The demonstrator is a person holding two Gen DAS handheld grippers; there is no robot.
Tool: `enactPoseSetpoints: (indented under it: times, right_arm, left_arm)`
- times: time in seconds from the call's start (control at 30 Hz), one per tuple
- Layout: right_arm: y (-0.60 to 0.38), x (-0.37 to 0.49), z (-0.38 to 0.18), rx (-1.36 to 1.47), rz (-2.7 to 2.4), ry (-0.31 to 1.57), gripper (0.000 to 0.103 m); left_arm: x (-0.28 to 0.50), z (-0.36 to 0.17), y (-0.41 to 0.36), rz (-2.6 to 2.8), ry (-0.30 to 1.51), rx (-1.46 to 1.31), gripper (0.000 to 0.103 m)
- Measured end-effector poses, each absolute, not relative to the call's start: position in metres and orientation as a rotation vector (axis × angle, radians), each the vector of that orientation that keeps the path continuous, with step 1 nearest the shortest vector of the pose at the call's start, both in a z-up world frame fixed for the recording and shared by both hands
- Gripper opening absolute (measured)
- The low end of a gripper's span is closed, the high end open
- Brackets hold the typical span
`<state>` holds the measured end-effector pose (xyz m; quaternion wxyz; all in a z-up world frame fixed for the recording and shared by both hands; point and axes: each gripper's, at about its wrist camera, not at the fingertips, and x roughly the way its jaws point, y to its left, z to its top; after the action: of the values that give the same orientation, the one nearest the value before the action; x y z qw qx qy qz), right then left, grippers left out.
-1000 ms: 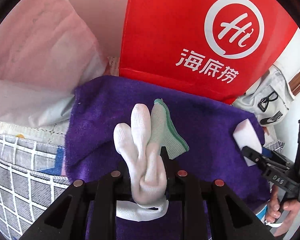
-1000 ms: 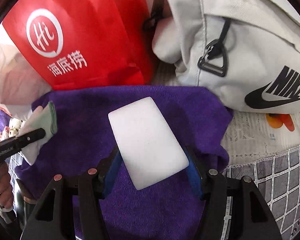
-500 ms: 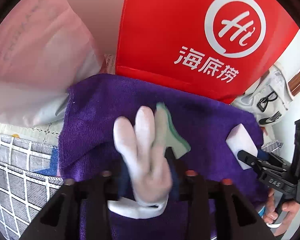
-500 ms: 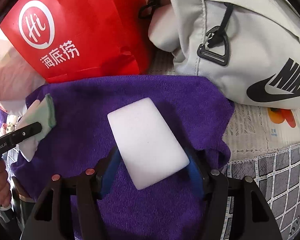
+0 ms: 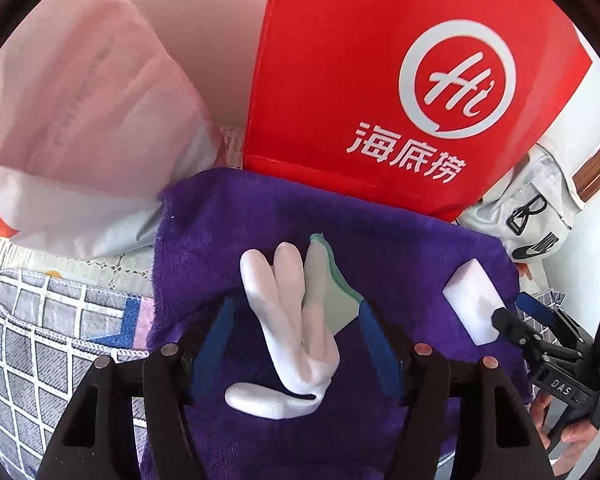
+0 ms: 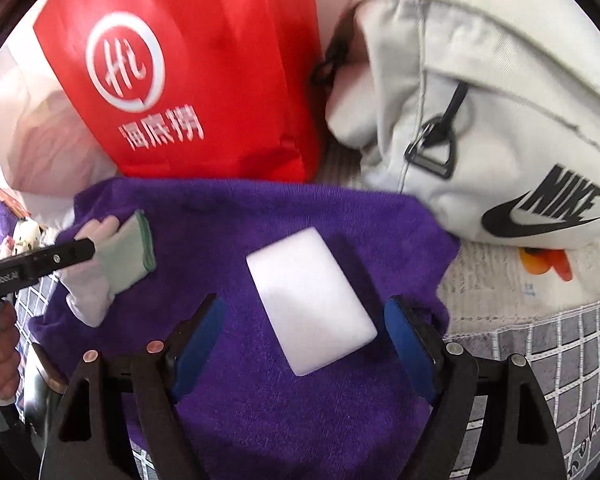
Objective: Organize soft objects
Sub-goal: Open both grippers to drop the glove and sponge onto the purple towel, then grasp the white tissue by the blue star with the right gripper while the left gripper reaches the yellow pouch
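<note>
A purple towel (image 5: 228,216) lies spread over a grey checked cloth (image 6: 572,352) that covers the surface; a strip of pale lace cloth (image 5: 100,272) shows along the towel's left edge. On the towel's far side stands a red bag (image 5: 340,80) with a white "Hi" logo. Left of it a pink-white plastic bag (image 5: 80,112) slumps against the towel, and right of it a pale grey Nike bag (image 6: 500,120) rests on the cloth. A white wall and a strip of brown wood trim (image 5: 598,168) show at the far right.

The white glove (image 5: 288,320), with a green-edged cuff, lies on the towel's left part, between the left gripper's (image 5: 296,312) blue pads (image 5: 216,332). The jaws have just been opening and stand spread, clear of the glove.

The white sponge (image 6: 310,300) lies flat on the towel's right part, between the right gripper's (image 6: 300,320) pads (image 6: 408,340). Its jaws have likewise just been opening and stand wide, not touching the sponge. A hand (image 6: 0,352) grips the left tool's handle at the near left.
</note>
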<state>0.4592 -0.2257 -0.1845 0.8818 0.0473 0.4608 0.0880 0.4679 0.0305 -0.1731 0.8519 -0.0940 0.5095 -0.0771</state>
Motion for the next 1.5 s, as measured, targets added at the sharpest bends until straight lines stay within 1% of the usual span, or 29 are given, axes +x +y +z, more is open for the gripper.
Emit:
enactPoseSetpoints:
  times: [0.13, 0.27, 0.4, 0.53, 0.67, 0.87, 1.1, 1.5]
  right_arm:
    - [-0.226, 0.446, -0.164, 0.072, 0.158, 0.911, 0.082]
    - [-0.226, 0.424, -0.138, 0.088, 0.169, 0.878, 0.082]
    - [-0.229, 0.380, -0.114, 0.099, 0.207, 0.849, 0.080]
    - [-0.235, 0.334, -0.099, 0.096, 0.221, 0.830, 0.074]
    - [-0.244, 0.287, -0.094, 0.089, 0.202, 0.822, 0.073]
    - [-0.256, 0.236, -0.101, 0.158, 0.200, 0.833, 0.065]
    - [-0.258, 0.182, -0.123, 0.121, 0.163, 0.874, 0.064]
    - [-0.258, 0.128, -0.199, 0.181, 0.159, 0.984, 0.063]
  left_arm:
    - [0.455, -0.155, 0.036, -0.162, 1.042, -0.200, 0.063]
    - [0.439, -0.129, 0.032, -0.180, 0.968, -0.173, 0.063]
    - [0.429, -0.114, 0.020, -0.205, 0.957, -0.152, 0.062]
    - [0.408, -0.093, 0.019, -0.196, 0.923, -0.125, 0.062]
    - [0.373, -0.076, 0.019, -0.260, 0.916, -0.135, 0.062]
    - [0.321, -0.059, 0.022, -0.257, 0.884, -0.118, 0.062]
    - [0.262, -0.069, 0.031, -0.237, 0.890, -0.116, 0.062]
    - [0.199, -0.119, 0.045, -0.216, 0.975, -0.170, 0.062]
